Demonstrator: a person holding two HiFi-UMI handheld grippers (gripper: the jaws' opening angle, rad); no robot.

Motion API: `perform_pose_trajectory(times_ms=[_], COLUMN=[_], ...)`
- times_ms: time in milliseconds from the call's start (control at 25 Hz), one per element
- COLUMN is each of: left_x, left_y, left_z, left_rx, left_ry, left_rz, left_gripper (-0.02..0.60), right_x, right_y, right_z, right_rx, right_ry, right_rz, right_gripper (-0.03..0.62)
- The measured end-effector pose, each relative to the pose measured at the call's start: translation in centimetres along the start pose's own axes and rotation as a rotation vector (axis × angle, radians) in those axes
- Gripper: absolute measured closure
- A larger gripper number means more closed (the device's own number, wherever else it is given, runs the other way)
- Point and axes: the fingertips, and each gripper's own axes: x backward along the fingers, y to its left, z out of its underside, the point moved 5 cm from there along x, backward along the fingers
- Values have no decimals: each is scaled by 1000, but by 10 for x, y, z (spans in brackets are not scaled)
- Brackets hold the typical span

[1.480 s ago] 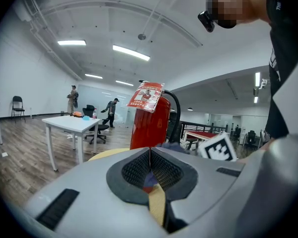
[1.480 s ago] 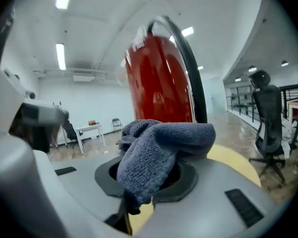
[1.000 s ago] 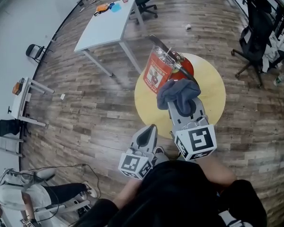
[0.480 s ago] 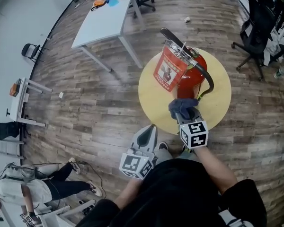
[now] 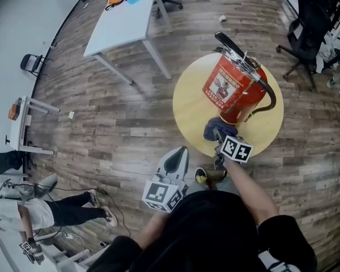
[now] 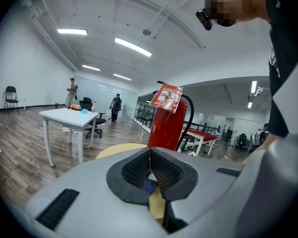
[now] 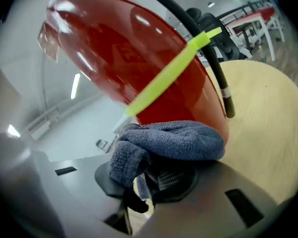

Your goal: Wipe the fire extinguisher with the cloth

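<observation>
At the far left of the head view, a person [image 5: 22, 220] sits on the wood floor [image 5: 119, 123], well apart from the work area. A white counter [image 5: 122, 30] stands at the upper left and carries small orange and blue items. The left gripper [image 5: 180, 152] is held low in front of the operator, short of the round yellow counter [image 5: 190, 106] and touching nothing. In the left gripper view, the left gripper [image 6: 150, 157] has its fingers together with nothing between them. Beyond them, the fire extinguisher [image 6: 168, 123] stands upright on the round yellow counter [image 6: 116, 150]. To the right, the cloth [image 5: 215, 128], dark blue, is bunched at the foot of the fire extinguisher [image 5: 238, 89]. The right gripper [image 5: 220, 137] points at the cylinder from the near edge of the counter. In the right gripper view, the right gripper [image 7: 139, 182] has its fingers clamped on a fold of the cloth [image 7: 174, 140]. The bulk of the cloth rises above the fingers and appears to press against the lower red body of the fire extinguisher [image 7: 139, 68]. A yellow-green strap [image 7: 169, 76] crosses the cylinder. A black hose [image 7: 211, 53] runs down its right side, ending above the round yellow counter [image 7: 273, 123]. In the head view, a printed label [image 5: 222, 86] hangs from the valve. A black office chair [image 5: 303, 44] stands at the far right.
</observation>
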Motion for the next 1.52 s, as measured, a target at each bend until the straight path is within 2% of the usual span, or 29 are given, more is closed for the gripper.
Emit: perform_pose_trajectory(times_ms=[160, 400, 560, 680, 760, 800, 1000, 1120, 1200, 1280, 1360, 1440, 1520], left_x=[3, 2, 3, 8, 10, 10, 18, 27, 32, 38, 44, 46, 47], left_y=[15, 28, 34, 38, 41, 42, 45, 53, 58, 63, 70, 76, 79], left_z=[0, -4, -7, -7, -4, -2, 4, 9, 12, 15, 15, 14, 13], left_rx=[1, -9, -16, -13, -13, -14, -23, -21, -23, -27, -26, -27, -32], left_ry=[-4, -34, -40, -35, -28, -23, 6, 23, 35, 47, 52, 53, 52], left_rz=[31, 99, 132, 144, 149, 149, 138, 117, 102, 83, 60, 47, 46], left_gripper=[558, 557, 557, 557, 558, 557, 558, 558, 558, 558, 558, 558, 558], right_x=[19, 68, 100, 95, 77, 63, -8, -33, -41, -46, -50, -51, -45], right_y=[46, 121, 168, 174, 163, 150, 64, 12, -17, -25, -15, 9, 43], right_z=[-35, -97, -140, -141, -131, -122, -51, -1, 23, 33, 29, 7, -27], right_rx=[-239, -415, -425, -409, -386, -388, -550, -526, -538, -571, -629, -678, -714], right_ry=[-162, -346, -477, -532, -548, -543, -447, -370, -333, -355, -415, -518, -631], right_rz=[-133, -358, -539, -586, -560, -513, -162, 13, 100, 150, 167, 112, 12], right_gripper=[505, 505, 505, 505, 505, 505, 505, 505, 505, 505, 505, 505, 505])
